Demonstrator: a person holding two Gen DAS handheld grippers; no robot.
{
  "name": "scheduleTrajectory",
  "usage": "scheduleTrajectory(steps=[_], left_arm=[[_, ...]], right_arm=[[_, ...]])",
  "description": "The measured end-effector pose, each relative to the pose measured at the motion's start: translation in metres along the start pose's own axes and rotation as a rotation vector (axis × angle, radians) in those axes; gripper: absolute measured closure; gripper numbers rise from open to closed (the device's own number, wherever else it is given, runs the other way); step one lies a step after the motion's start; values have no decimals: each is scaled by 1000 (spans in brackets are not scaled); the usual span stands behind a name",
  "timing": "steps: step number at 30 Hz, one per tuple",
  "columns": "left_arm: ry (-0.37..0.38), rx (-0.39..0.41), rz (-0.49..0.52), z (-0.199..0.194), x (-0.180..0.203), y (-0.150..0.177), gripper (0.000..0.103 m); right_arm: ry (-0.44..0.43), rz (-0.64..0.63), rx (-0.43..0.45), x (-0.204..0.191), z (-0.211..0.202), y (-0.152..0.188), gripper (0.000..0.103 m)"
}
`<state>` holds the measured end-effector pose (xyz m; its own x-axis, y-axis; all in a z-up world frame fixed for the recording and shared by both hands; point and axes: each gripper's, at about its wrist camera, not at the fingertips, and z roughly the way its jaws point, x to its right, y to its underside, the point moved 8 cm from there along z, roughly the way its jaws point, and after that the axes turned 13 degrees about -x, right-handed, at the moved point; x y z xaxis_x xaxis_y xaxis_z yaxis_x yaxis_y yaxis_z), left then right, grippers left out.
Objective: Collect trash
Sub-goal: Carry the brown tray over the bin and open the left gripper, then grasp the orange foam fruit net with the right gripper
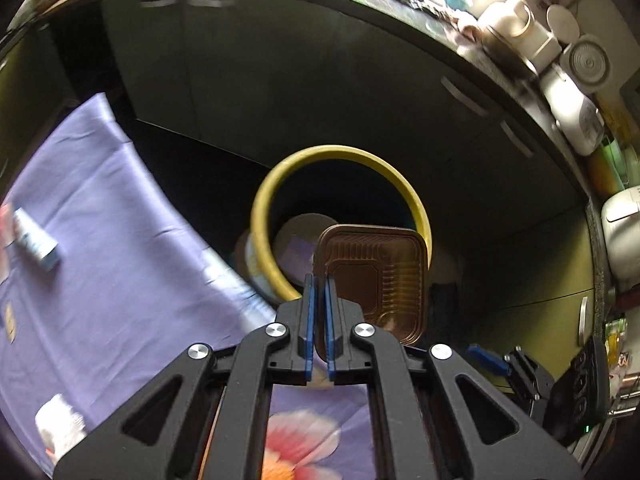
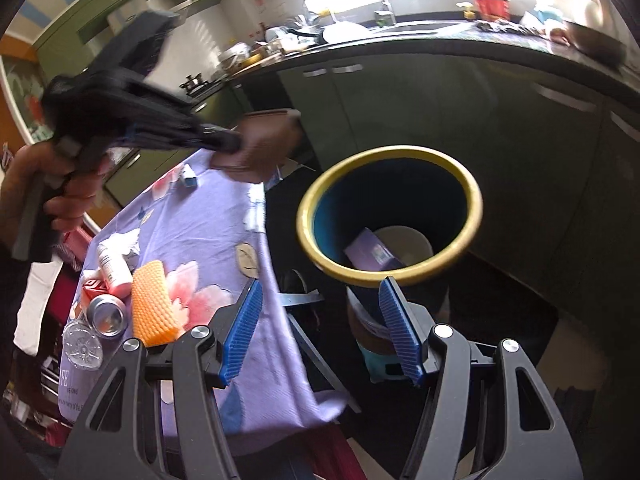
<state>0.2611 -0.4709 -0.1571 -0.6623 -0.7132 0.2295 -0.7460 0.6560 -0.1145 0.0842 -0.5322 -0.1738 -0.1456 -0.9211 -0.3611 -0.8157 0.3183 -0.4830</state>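
Observation:
My left gripper (image 1: 319, 286) is shut on the edge of a brown plastic food tray (image 1: 376, 280) and holds it in the air just before the yellow-rimmed bin (image 1: 264, 208). The right wrist view shows that gripper (image 2: 236, 142) with the tray (image 2: 266, 146) above the table's corner, left of the bin (image 2: 476, 204). Inside the bin lie a purple box (image 2: 366, 254) and a pale round lid (image 2: 412, 240). My right gripper (image 2: 320, 300) is open and empty, low in front of the bin.
The table has a purple flowered cloth (image 2: 224, 240). On it lie an orange sponge (image 2: 152, 304), a can (image 2: 106, 314), a white bottle (image 2: 114, 266), a clear lid (image 2: 82, 346) and a small blue box (image 1: 38, 240). Dark cabinets (image 2: 440, 120) stand behind the bin.

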Motion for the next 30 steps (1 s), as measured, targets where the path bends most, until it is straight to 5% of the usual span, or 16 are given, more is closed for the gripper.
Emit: scheduleTrajectory(steps=[7, 9, 11, 14, 18, 26, 30], left_arm=[[-3, -60, 7, 59, 27, -45, 97], [-8, -58, 3, 61, 25, -43, 89], [-1, -44, -2, 56, 24, -41, 65], [-13, -5, 11, 40, 20, -34, 60], [22, 63, 17, 0, 13, -13, 56], [23, 263, -8, -85, -24, 73, 20], [62, 344, -81, -121, -51, 126, 15]], right_arm=[[6, 51, 1, 29, -5, 3, 42], [5, 59, 2, 33, -5, 2, 41], [5, 60, -1, 33, -4, 1, 41], [2, 55, -9, 32, 0, 1, 41], [-2, 40, -18, 21, 6, 2, 41], [-25, -29, -54, -8, 12, 5, 38], [-72, -119, -105, -41, 22, 7, 38]])
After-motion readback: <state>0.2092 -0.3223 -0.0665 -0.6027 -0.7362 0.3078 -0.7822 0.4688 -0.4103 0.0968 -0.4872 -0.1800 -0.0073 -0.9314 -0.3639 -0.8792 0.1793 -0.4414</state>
